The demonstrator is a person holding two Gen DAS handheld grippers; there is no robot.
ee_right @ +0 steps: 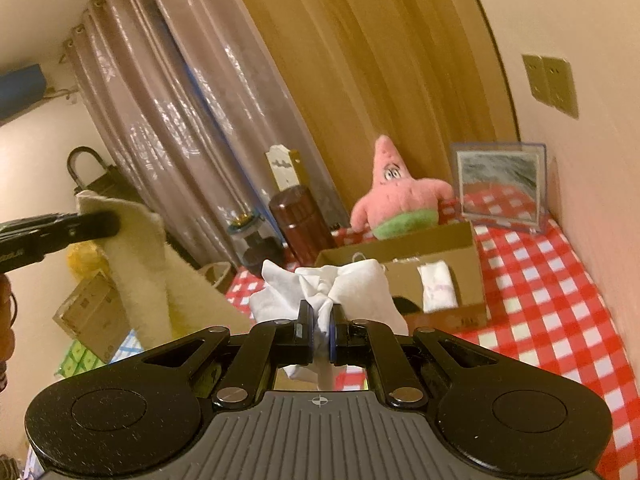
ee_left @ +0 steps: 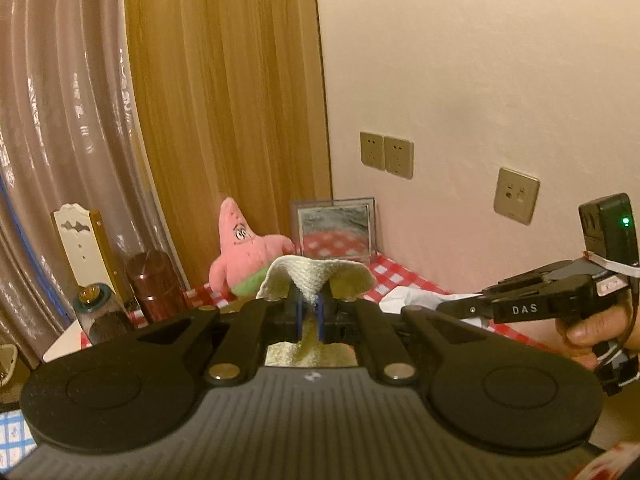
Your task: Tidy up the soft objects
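My left gripper [ee_left: 310, 310] is shut on a cream fleecy cloth [ee_left: 316, 276] and holds it up in the air; the cloth also shows in the right wrist view [ee_right: 152, 264], hanging from the left gripper [ee_right: 100, 226]. My right gripper [ee_right: 320, 338] is shut on a white cloth [ee_right: 344, 284], held above the checked table in front of an open cardboard box [ee_right: 432, 248]. A folded white item [ee_right: 436, 284] lies in the box. A pink starfish plush [ee_right: 396, 196] sits behind the box; it shows in the left wrist view too [ee_left: 244, 252].
A red-checked tablecloth [ee_right: 552, 304] covers the table by the wall. A framed mirror [ee_right: 500, 186] leans at the back. A dark red flask [ee_right: 304, 220] and a glass jar [ee_right: 256, 240] stand at the left edge. Boxes [ee_right: 92, 312] lie below.
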